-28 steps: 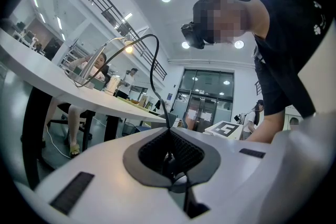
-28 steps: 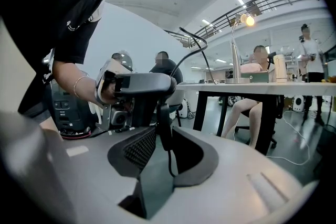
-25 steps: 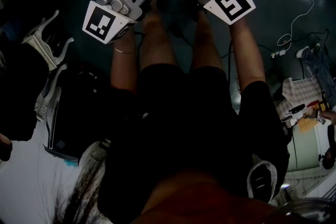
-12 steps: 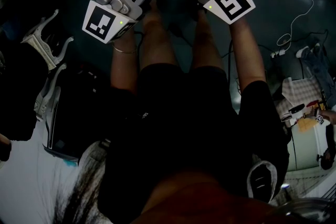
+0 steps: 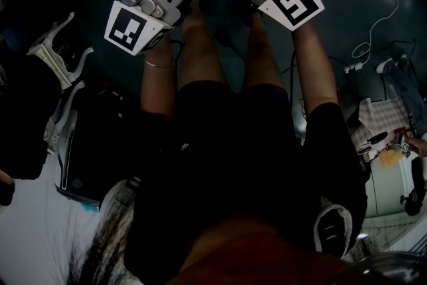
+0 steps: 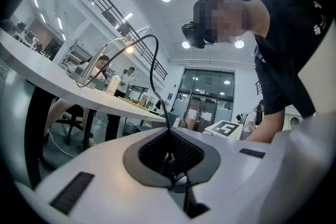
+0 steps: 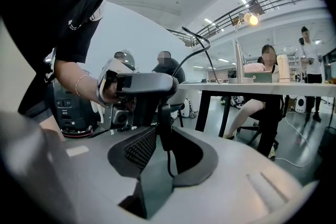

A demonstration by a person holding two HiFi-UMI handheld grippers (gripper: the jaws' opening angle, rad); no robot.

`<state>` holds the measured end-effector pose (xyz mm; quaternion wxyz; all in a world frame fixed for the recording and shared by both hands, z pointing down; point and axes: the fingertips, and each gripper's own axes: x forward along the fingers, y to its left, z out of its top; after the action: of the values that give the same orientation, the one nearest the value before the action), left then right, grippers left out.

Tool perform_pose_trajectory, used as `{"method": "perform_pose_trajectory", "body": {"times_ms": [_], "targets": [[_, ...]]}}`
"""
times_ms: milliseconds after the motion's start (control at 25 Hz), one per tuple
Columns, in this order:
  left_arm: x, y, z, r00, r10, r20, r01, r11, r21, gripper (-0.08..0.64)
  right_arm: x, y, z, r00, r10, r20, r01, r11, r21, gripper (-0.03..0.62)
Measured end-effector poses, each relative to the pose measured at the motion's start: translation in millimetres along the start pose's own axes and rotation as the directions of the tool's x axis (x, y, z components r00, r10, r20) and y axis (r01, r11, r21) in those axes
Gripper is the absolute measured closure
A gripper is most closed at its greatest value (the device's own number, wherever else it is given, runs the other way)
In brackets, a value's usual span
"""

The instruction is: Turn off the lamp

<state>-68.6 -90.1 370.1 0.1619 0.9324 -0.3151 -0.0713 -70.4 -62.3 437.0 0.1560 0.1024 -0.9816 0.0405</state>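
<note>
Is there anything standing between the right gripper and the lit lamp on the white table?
Nothing visible blocks it. The lit silver gooseneck lamp stands on the white table, off to the right. Only the left gripper sits ahead of the right gripper's open jaws, not on the line towards the lamp.

Both arms reach forward, the left hand-held gripper (image 6: 168, 132) with jaws together, the right hand-held gripper (image 7: 164, 131) with jaws apart.

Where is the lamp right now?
The lamp stands on the white table, upper right in the right gripper view, next to a seated person; in the left gripper view it is upper left, bulb glowing.
</note>
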Motion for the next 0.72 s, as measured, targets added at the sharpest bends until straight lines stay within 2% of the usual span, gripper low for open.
{"method": "perform_pose_trajectory", "body": {"times_ms": [720], "targets": [[0.2,1.2,-0.5,1.0,0.0,0.002,0.0,1.0,-0.004,0.548,1.0,-0.2,-0.4,1.0,0.003,-0.004,-0.003,1.0,-0.003,0.503]]}}
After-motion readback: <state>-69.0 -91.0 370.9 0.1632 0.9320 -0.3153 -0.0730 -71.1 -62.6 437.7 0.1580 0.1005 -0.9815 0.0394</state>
